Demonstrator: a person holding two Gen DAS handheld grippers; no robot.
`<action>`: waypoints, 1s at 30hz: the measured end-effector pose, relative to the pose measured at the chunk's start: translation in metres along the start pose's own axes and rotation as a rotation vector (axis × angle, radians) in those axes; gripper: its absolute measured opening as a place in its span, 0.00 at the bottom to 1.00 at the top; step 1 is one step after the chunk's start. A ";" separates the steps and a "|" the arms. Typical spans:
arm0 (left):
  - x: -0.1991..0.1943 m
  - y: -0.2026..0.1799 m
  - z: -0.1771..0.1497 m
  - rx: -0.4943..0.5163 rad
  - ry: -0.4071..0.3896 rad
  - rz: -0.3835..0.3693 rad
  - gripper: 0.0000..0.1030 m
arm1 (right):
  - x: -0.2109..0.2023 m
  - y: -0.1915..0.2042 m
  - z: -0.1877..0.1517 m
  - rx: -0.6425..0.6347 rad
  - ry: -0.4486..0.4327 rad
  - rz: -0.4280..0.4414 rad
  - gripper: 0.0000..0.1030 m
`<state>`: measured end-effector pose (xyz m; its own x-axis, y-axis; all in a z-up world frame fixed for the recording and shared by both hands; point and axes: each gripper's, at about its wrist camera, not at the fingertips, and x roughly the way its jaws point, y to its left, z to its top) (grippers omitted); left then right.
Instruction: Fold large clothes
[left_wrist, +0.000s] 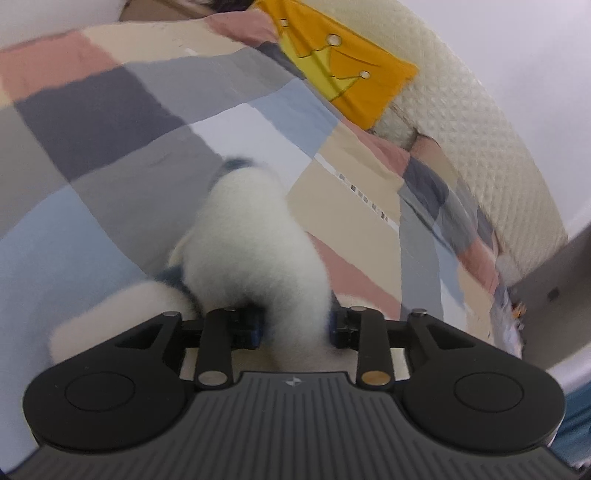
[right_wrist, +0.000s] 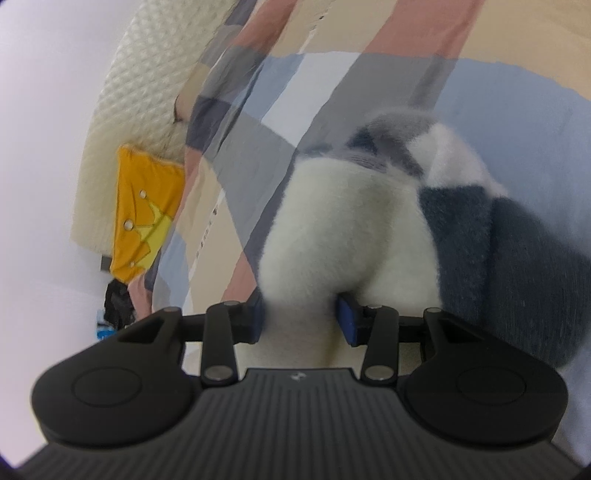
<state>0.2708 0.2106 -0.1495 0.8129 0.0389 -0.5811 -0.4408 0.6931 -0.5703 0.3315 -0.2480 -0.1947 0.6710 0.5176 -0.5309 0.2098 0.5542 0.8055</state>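
A: What's underneath?
B: A bed with a patchwork quilt (left_wrist: 155, 122), orange pillow (left_wrist: 347, 70), pale wall.
A: The fleece garment (left_wrist: 255, 251)?
B: On the quilt, bunched between both claws: left claw (left_wrist: 297, 328) and right claw (right_wrist: 301, 317) each pinching white fleece.

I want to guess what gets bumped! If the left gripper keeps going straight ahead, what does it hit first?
The fluffy white garment. It already sits between the left gripper fingers, bunched ahead. Beyond it lies the patchwork blanket.
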 end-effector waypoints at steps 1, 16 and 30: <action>-0.004 -0.002 0.000 0.018 0.003 -0.007 0.56 | -0.002 0.000 0.000 -0.005 0.007 0.005 0.45; -0.057 -0.058 -0.054 0.372 -0.005 -0.037 0.76 | -0.010 0.054 -0.038 -0.352 0.164 0.134 0.85; 0.008 -0.074 -0.051 0.562 -0.035 0.133 0.76 | 0.004 0.066 -0.042 -0.690 0.014 -0.115 0.67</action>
<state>0.2909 0.1227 -0.1413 0.7807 0.1689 -0.6017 -0.2777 0.9562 -0.0919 0.3182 -0.1819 -0.1545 0.6613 0.4367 -0.6099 -0.2242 0.8910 0.3949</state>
